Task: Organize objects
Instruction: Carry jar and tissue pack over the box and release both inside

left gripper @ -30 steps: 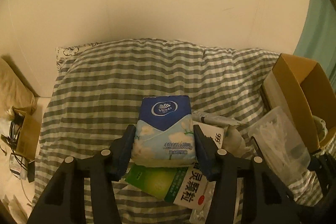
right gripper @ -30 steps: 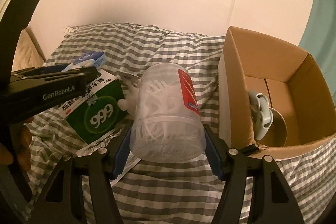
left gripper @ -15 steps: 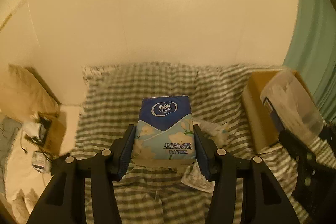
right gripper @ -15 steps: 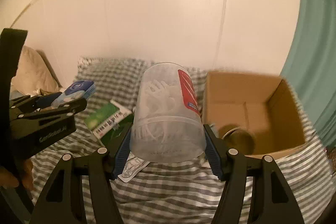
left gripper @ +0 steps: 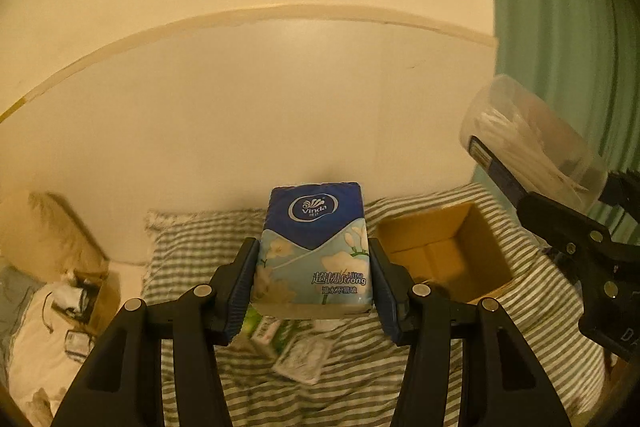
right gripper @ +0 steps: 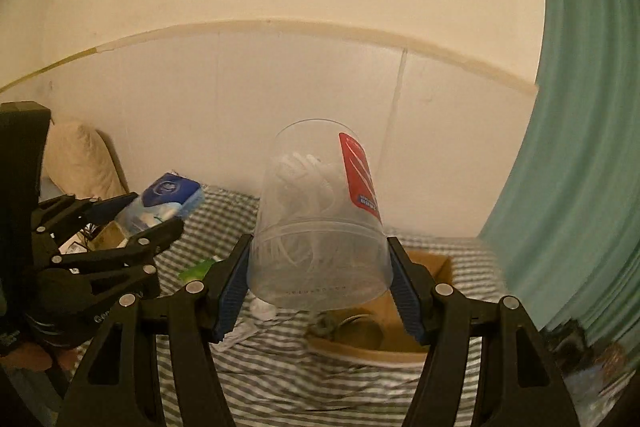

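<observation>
Bed (left gripper: 400,379) with striped cover lies below both tools. Cardboard box (left gripper: 444,255) sits open on it, to the right. Right tool (right gripper: 319,283) clamps a clear plastic tub (right gripper: 320,227) above the box. Left tool (left gripper: 314,291) clamps a tissue pack (left gripper: 316,247), held upright. Left view alone shows a green packet (left gripper: 276,333) on the cover; right view alone shows items inside the box.

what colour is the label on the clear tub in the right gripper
Red, with a dark blue patch at its lower end, on the clear tub; clearest in the right wrist view.

Cardboard box (left gripper: 444,251) mouth open upward, unblocked; green box (left gripper: 272,333) & packets (left gripper: 304,359) clutter bed (left gripper: 192,259) beside it.
</observation>
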`<state>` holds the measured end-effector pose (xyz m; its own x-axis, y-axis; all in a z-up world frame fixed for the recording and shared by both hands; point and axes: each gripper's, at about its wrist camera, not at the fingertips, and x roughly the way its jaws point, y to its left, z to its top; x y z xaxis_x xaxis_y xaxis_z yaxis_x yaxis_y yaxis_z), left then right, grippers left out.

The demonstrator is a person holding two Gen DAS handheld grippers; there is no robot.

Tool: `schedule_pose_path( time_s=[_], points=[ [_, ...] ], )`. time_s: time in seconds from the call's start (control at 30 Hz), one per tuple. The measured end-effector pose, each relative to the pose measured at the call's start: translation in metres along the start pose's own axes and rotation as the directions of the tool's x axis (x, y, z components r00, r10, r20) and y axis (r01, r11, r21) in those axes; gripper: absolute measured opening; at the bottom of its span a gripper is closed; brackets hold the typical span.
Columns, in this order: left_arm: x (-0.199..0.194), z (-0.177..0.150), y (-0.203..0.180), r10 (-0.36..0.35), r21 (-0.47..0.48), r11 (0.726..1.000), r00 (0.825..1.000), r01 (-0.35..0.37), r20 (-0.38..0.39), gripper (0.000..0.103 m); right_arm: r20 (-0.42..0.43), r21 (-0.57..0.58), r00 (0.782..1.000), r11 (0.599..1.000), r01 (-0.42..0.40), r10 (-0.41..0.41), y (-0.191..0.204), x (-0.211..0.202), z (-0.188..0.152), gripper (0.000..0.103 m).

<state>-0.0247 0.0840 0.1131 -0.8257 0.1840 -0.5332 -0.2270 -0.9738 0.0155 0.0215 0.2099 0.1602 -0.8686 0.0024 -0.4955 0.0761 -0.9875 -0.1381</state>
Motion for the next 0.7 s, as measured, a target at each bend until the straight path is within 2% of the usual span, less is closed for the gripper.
schedule_pose_path(
  time_s=[0.23,0.53,0.7],
  points=[
    [0.026,0.015,-0.045,-0.023,0.047,0.999,1.000,0.023,0.000,0.054,0.012,-0.013,1.000,1.000,0.028,-0.028,-0.037,0.002,0.010,0.063],
    [0.095,0.014,-0.094,-0.032,0.084,0.996,0.997,0.037,-0.066,0.054,-0.119,0.027,0.993,0.999,0.016,-0.013,-0.082,0.082,-0.012,0.063],
    [0.131,0.007,-0.112,-0.025,0.100,0.994,0.994,0.036,-0.109,0.054,-0.159,0.056,0.987,0.998,0.027,-0.018,-0.105,0.117,-0.019,0.063]
  ],
)
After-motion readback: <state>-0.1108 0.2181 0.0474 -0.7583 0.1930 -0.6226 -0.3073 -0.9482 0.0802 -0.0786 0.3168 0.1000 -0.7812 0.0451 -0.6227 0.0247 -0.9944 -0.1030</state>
